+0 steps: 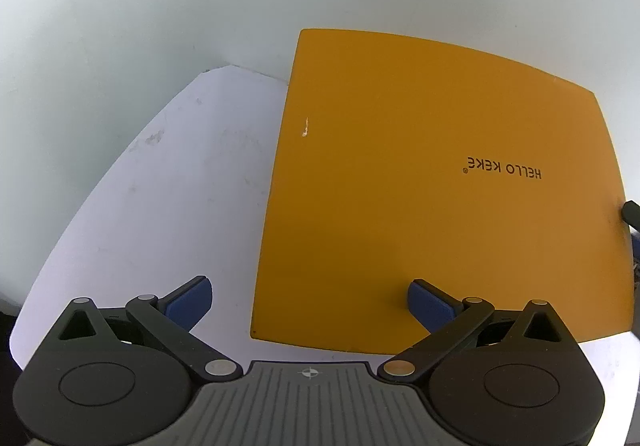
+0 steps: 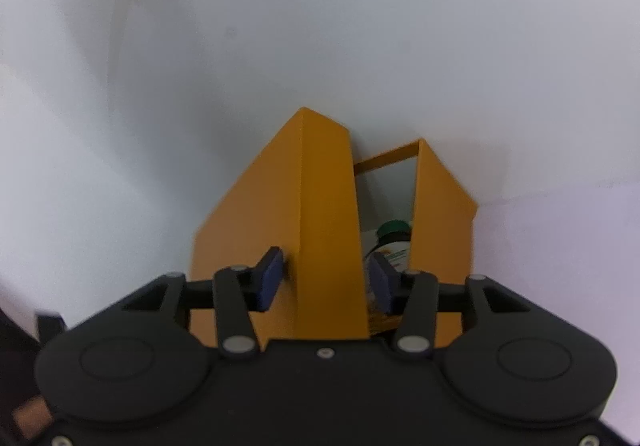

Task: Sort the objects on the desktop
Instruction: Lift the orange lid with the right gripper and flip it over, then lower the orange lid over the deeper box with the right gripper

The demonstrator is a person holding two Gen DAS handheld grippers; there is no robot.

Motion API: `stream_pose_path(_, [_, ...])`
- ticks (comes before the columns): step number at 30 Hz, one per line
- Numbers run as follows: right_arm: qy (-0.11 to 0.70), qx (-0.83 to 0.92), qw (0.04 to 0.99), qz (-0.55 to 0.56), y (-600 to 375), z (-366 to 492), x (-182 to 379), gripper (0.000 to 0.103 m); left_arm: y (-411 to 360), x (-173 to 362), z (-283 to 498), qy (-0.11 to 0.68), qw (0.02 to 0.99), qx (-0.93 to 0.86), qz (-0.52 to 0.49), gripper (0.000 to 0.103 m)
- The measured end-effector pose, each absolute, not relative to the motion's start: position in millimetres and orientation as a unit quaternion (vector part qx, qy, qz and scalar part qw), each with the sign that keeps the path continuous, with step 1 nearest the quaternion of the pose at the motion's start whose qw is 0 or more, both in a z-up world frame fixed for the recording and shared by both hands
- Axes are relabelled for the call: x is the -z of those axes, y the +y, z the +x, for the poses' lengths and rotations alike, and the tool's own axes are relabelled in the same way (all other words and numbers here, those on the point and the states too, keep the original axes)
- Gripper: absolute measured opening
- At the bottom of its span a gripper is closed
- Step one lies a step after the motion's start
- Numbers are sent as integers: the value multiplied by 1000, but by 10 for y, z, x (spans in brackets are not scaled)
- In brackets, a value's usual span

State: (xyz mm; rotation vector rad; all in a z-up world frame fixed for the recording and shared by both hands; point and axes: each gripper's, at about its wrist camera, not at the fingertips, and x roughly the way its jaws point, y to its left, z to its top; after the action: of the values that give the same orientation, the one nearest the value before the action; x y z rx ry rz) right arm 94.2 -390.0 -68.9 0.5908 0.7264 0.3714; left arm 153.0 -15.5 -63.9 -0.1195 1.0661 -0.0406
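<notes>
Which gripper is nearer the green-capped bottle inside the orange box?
Right. The right gripper straddles the orange box wall, one finger beside the bottle. The left gripper hovers open over the box's closed outer face.

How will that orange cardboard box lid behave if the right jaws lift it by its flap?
The orange cardboard box lid looks thin and creased, so it will probably flex or hinge rather than lift stiffly. Its broad flat panel suggests it is light. The matte surface should not slip much against the blue pads.
</notes>
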Motion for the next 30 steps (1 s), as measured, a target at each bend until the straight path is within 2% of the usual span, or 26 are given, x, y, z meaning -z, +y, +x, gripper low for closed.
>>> stream_pose_path(2, [357,-181,878,261,-3882,921,640,52,-159,586,1504,505,860,22,-68,103])
stream_pose_path(9, [370,-173,873,266,-3931,881,711,57,-9,552,1759,485,858,37,-165,103])
stream_pose_path(18, [379,-139,881,245,-3785,769,588,58,34,596,2059,499,838,89,-203,103])
stream_pose_path(21, [385,-131,883,233,-3718,733,548,56,-37,512,2101,507,835,100,-190,103])
stream_pose_path(23, [396,-134,880,225,-3639,711,517,49,-80,448,2134,508,832,118,-190,103])
stream_pose_path(27, [431,-108,878,175,-3439,717,526,49,-183,336,2238,498,835,137,-189,103])
stream_pose_path(30, [431,-82,877,195,-3426,687,533,47,-283,249,2361,489,843,142,-176,103])
